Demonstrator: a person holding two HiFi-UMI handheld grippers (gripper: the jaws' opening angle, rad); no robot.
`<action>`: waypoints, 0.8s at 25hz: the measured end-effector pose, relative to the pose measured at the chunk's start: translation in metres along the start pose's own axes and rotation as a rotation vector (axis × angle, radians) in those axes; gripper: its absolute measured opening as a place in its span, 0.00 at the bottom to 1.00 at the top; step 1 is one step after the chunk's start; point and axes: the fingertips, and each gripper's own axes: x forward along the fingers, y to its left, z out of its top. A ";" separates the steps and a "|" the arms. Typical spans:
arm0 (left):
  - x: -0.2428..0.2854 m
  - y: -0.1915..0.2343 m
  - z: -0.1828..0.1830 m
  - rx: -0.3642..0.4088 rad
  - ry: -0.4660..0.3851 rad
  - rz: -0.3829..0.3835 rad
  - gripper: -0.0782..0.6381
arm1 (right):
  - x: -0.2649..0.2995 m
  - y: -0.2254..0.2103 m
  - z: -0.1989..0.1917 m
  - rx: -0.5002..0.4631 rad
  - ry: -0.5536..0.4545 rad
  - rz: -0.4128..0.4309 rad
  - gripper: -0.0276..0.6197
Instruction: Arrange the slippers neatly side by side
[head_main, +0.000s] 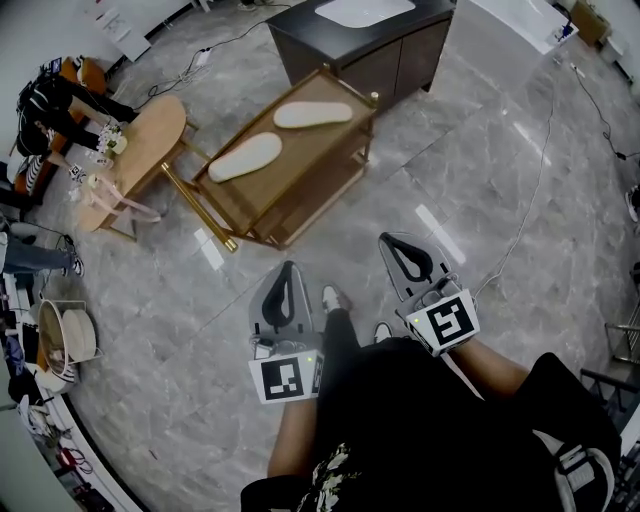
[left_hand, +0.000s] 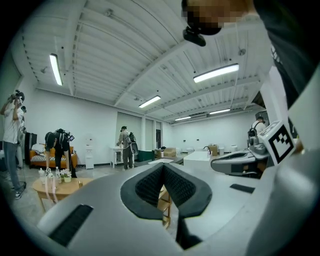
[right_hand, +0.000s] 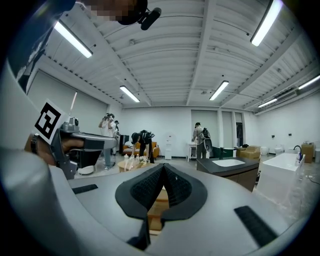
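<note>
Two pale slippers lie sole-up on a wooden shelf rack: one (head_main: 245, 158) nearer the left, the other (head_main: 313, 114) farther back right, set apart at an angle. In the head view my left gripper (head_main: 288, 270) and right gripper (head_main: 392, 242) are held side by side over the floor, short of the rack, both shut with nothing between the jaws. The left gripper view shows shut jaws (left_hand: 163, 167) with the rack's wood behind them. The right gripper (right_hand: 162, 166) looks the same, shut and pointing at the rack.
The wooden rack (head_main: 345, 170) stands on a grey marble floor. A round wooden table (head_main: 150, 135) with small items is to its left, a dark sink cabinet (head_main: 360, 45) behind it. A cable (head_main: 545, 150) runs across the floor at right. Several people stand at the room's far side.
</note>
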 end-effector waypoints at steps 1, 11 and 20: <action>0.000 0.004 -0.001 0.003 0.001 0.008 0.11 | 0.003 0.001 0.000 -0.001 0.003 0.004 0.03; 0.023 0.039 -0.020 0.001 0.054 -0.019 0.11 | 0.042 0.000 0.004 -0.023 0.008 -0.011 0.03; 0.058 0.068 -0.018 -0.041 0.056 -0.133 0.11 | 0.068 -0.011 0.013 0.005 0.034 -0.122 0.03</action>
